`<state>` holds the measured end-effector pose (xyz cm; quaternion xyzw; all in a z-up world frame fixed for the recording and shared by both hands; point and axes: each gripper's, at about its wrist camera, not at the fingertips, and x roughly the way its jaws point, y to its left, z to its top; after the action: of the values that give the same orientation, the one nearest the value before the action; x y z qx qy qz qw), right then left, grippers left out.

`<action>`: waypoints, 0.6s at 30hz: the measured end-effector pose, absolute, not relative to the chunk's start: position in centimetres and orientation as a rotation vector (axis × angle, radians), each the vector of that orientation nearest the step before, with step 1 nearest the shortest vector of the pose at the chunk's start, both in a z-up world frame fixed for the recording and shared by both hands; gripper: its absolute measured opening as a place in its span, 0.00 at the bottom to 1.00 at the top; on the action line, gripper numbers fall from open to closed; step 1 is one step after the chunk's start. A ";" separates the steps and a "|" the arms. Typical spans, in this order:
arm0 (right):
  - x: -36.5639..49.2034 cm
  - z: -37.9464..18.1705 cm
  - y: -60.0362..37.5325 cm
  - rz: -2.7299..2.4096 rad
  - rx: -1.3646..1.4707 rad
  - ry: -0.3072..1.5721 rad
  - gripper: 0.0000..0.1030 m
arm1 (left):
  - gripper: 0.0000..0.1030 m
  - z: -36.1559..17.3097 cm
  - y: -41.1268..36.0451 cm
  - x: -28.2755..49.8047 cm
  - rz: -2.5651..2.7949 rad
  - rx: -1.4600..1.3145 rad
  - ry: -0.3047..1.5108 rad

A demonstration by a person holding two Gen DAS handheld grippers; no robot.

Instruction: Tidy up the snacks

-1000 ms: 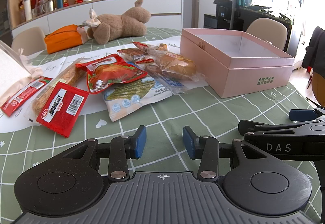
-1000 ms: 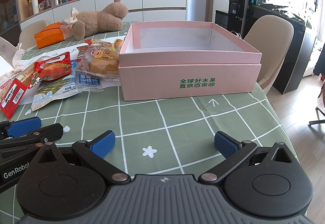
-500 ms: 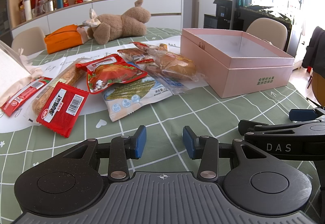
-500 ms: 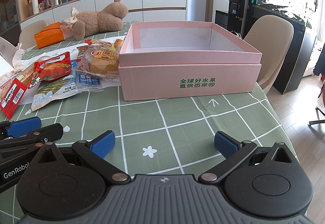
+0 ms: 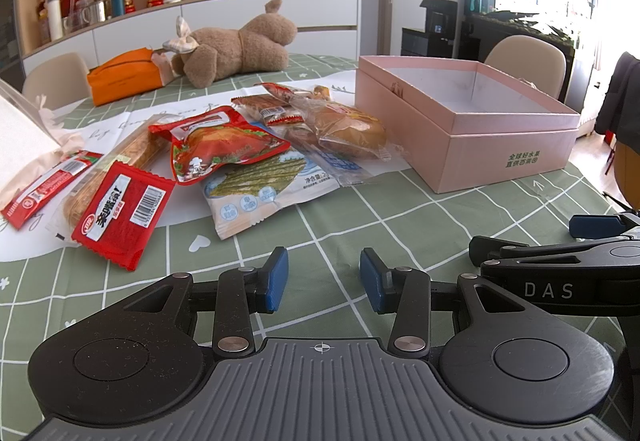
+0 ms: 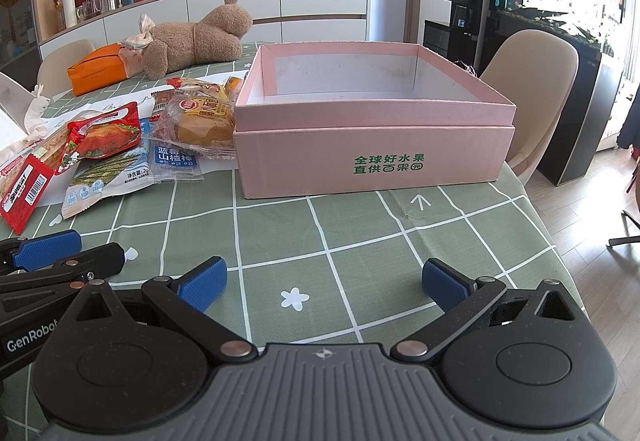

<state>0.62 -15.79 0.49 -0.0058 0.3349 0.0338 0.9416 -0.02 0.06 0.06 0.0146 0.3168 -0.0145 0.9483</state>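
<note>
- Left wrist view: table under a green checked cloth (image 5: pixel 400 225); a white paper sheet lies beneath the snack pile (image 5: pixel 224 157).
- Pile sits left of centre on the table: red barcode packet (image 5: pixel 120 215) nearest, seaweed packet (image 5: pixel 256 189), red chicken packet (image 5: pixel 218 147), wrapped bun (image 5: pixel 348 129).
- Pink box (image 5: pixel 480 133) stands open and empty, just right of the pile.
- Behind: plush bear (image 5: pixel 236 49), orange pouch (image 5: pixel 124 75), sideboard with shelf ornaments, beige chairs.
- Left gripper (image 5: pixel 322 279): jaws part-spread, nothing between the pads, over bare cloth.
- Right edge: other tool cut off by the frame; left edge: white bag only partly visible.
- Right wrist view: same cloth; pink box (image 6: pixel 372 161) straight ahead, green print on its front wall.
- Snacks to the box's left, the bun's wrapper touching its wall.
- Right gripper (image 6: pixel 324 283): jaws spread wide, empty.
- Box floor partly hidden by the near wall; the pile's far packets overlap, labels unreadable.
</note>
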 end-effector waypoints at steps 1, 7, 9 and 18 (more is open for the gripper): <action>0.6 0.5 -15.8 0.069 -0.012 0.683 1.00 | 0.45 -0.1 0.1 0.1 -0.029 0.030 0.645; 0.6 0.5 -15.8 0.069 -0.011 0.683 1.00 | 0.45 -0.1 0.1 0.1 -0.029 0.030 0.645; 0.6 0.5 -15.8 0.069 -0.012 0.683 1.00 | 0.45 -0.1 0.1 0.1 -0.029 0.030 0.645; 0.6 0.3 -15.7 0.074 -0.013 0.683 1.00 | 0.45 0.0 0.1 0.1 -0.032 0.032 0.646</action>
<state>0.58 -15.72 0.33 -0.0065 0.3346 0.0365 0.9416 0.05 0.15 -0.04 0.0159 0.3172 -0.0156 0.9481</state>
